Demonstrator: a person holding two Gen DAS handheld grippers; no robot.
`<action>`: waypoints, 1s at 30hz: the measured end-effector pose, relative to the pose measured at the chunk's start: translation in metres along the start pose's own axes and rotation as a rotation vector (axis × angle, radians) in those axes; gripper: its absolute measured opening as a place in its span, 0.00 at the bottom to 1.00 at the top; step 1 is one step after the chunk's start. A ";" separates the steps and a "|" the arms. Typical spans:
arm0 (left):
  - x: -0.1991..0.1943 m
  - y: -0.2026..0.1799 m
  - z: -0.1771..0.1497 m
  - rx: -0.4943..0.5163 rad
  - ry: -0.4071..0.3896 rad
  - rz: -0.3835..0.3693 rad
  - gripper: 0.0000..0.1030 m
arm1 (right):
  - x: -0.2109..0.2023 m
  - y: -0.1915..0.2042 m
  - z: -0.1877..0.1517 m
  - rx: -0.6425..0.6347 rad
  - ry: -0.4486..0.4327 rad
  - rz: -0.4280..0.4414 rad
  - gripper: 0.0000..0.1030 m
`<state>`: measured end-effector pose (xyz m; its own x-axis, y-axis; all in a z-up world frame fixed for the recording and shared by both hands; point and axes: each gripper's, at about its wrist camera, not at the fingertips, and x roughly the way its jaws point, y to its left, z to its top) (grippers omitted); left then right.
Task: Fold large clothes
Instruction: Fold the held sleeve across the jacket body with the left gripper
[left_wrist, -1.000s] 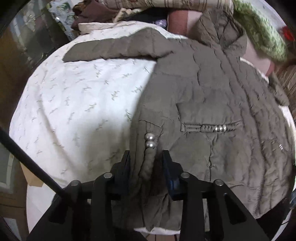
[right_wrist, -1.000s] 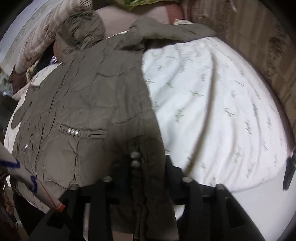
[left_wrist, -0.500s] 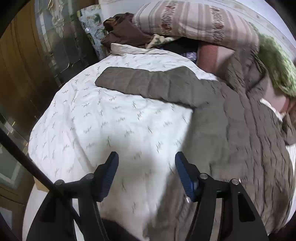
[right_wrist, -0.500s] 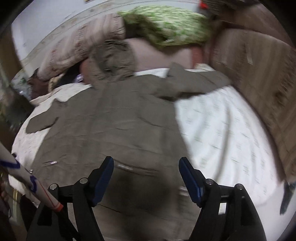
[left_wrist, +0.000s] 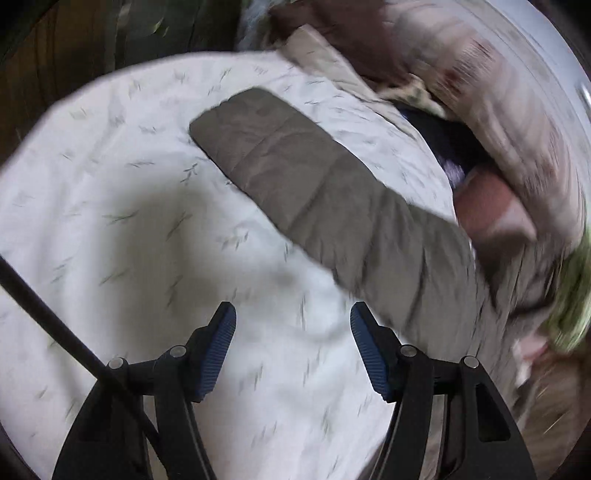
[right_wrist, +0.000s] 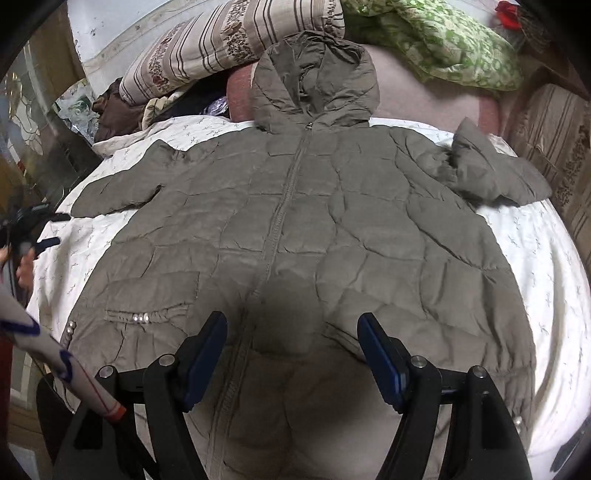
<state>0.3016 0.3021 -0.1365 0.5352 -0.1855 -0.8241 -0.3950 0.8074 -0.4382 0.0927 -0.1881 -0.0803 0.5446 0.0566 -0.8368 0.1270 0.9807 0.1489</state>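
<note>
An olive quilted hooded jacket (right_wrist: 295, 229) lies front up and spread flat on a white patterned bedsheet (right_wrist: 535, 258), its zip closed and its hood toward the pillows. Its left sleeve (left_wrist: 295, 184) lies stretched out on the sheet; its right sleeve (right_wrist: 491, 173) is bunched near the bed's right side. My left gripper (left_wrist: 291, 332) is open and empty above the sheet, just short of the left sleeve; it also shows in the right wrist view (right_wrist: 40, 236). My right gripper (right_wrist: 291, 339) is open and empty above the jacket's lower front.
Striped pillows (right_wrist: 229, 40) and a green patterned cushion (right_wrist: 443, 40) are piled at the head of the bed. Dark clothes (right_wrist: 118, 110) lie at the back left. A wooden wall (right_wrist: 554, 147) runs along the right. A white printed sleeve (right_wrist: 55, 362) crosses the lower left.
Both grippers let go of the jacket's hem edges, opened and pulled back. The left one swung toward the left sleeve; the right one now faces the whole spread jacket.
</note>
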 end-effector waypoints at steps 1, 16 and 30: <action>0.011 0.005 0.012 -0.036 0.009 -0.023 0.62 | 0.003 -0.002 0.001 0.009 0.003 -0.010 0.75; 0.088 0.004 0.088 -0.145 0.032 -0.056 0.68 | 0.046 -0.029 0.005 0.152 0.089 -0.059 0.75; -0.007 -0.133 0.042 0.124 -0.012 -0.184 0.12 | 0.014 -0.053 0.005 0.182 0.013 -0.038 0.75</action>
<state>0.3819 0.2199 -0.0575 0.5986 -0.3303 -0.7298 -0.1951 0.8235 -0.5327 0.0981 -0.2402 -0.0976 0.5261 0.0240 -0.8501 0.2958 0.9320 0.2094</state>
